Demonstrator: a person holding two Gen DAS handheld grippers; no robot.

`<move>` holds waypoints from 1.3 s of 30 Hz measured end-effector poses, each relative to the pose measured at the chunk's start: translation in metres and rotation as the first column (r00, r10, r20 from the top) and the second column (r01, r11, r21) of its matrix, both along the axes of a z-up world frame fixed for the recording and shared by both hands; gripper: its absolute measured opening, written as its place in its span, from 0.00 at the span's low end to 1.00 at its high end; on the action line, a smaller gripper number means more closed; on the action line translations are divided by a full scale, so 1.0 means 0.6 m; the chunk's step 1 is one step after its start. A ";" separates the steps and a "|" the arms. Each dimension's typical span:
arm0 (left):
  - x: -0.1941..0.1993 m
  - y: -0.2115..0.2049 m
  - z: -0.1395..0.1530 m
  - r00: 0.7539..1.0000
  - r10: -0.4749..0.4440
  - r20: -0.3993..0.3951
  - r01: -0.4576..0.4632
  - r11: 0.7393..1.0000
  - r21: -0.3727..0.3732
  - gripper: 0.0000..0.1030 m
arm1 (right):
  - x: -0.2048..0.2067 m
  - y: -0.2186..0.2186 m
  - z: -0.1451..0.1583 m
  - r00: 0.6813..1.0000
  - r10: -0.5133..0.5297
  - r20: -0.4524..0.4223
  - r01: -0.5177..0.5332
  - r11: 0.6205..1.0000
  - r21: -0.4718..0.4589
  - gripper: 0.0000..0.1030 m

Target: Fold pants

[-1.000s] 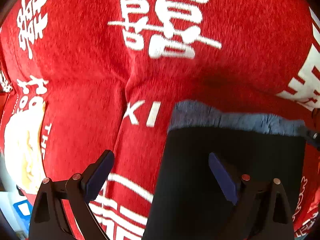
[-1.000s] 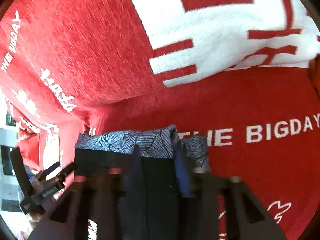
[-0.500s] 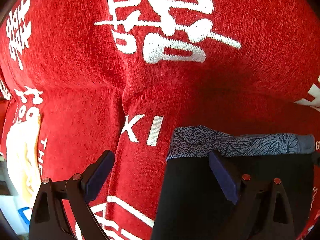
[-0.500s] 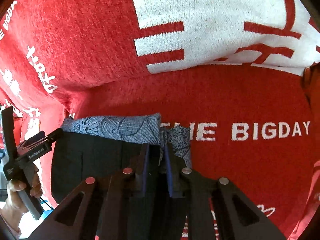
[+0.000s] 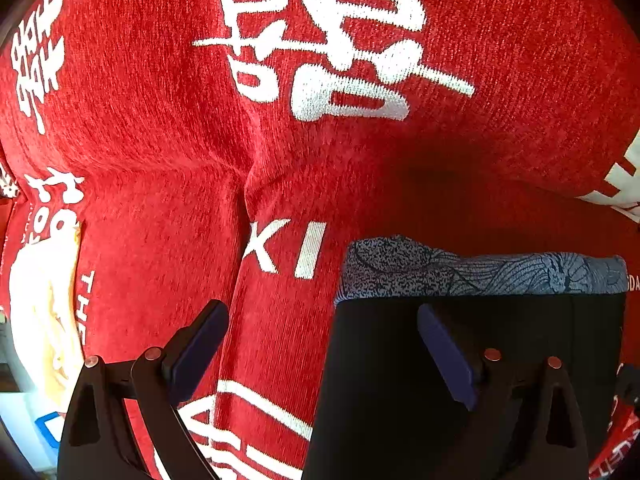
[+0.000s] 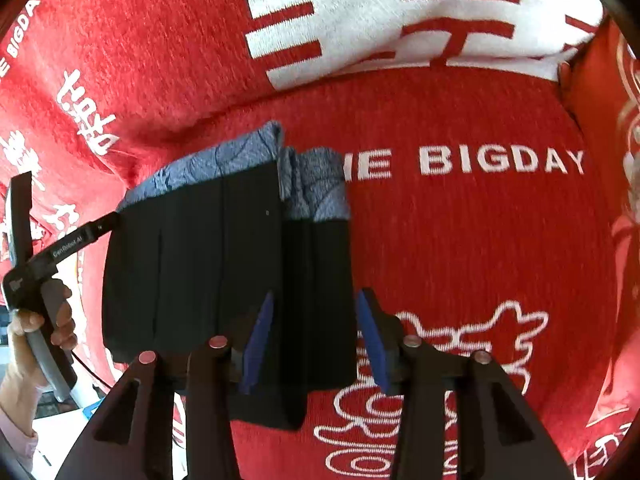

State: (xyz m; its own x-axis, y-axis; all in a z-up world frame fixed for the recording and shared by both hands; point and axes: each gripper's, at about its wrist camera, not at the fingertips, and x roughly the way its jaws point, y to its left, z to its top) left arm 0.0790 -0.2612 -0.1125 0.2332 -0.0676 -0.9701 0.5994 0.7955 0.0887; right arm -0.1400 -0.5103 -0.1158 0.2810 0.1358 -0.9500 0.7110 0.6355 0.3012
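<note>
Folded black pants with a blue patterned waistband (image 6: 224,264) lying on a red plush blanket with white lettering (image 6: 460,240), left claw (image 5: 320,344) spread wide, right claw (image 6: 316,332) parted, seemingly astride the fold's edge

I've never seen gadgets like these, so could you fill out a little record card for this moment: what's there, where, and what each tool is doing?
Garment: black pants with a blue patterned waistband, folded into a compact stack
Surface: red sofa cover with white lettering
Left hand-held gripper: open, one finger over the pants, the other over the cover
Right hand-held gripper: open, fingers either side of the stack's right portion
Holding anything: neither is clamped on the fabric
Person: a hand holding the left tool, seen in the right view
</note>
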 end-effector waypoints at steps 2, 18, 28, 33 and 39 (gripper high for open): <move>-0.002 0.002 0.005 1.000 -0.003 -0.003 0.003 1.000 0.002 0.93 | -0.004 0.002 0.000 1.000 -0.014 0.004 0.014 1.000 0.010 0.47; -0.061 0.048 0.021 0.983 -0.088 -0.164 0.076 0.994 -0.079 0.93 | -0.053 0.003 0.011 0.998 -0.056 0.034 0.054 0.998 0.034 0.71; -0.074 0.065 0.014 0.956 -0.138 -0.260 0.101 0.984 -0.149 0.93 | -0.077 -0.010 0.001 0.987 -0.084 0.134 0.067 0.990 0.124 0.85; -0.046 0.068 -0.010 0.945 -0.109 -0.307 0.062 0.986 -0.157 0.93 | -0.065 -0.020 -0.025 0.990 -0.042 0.133 0.016 0.982 0.188 0.88; -0.036 0.065 -0.017 0.926 -0.178 -0.332 0.115 0.973 -0.199 0.93 | -0.043 -0.024 -0.048 0.987 0.030 0.156 -0.063 0.976 0.207 0.88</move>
State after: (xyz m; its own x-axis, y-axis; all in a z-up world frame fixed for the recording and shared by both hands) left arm 0.0571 -0.2220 -0.1229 -0.1392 -0.2493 -0.9584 0.6786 0.6808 -0.2757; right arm -0.1656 -0.5248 -0.1444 0.4079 0.3449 -0.8454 0.6181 0.5772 0.5337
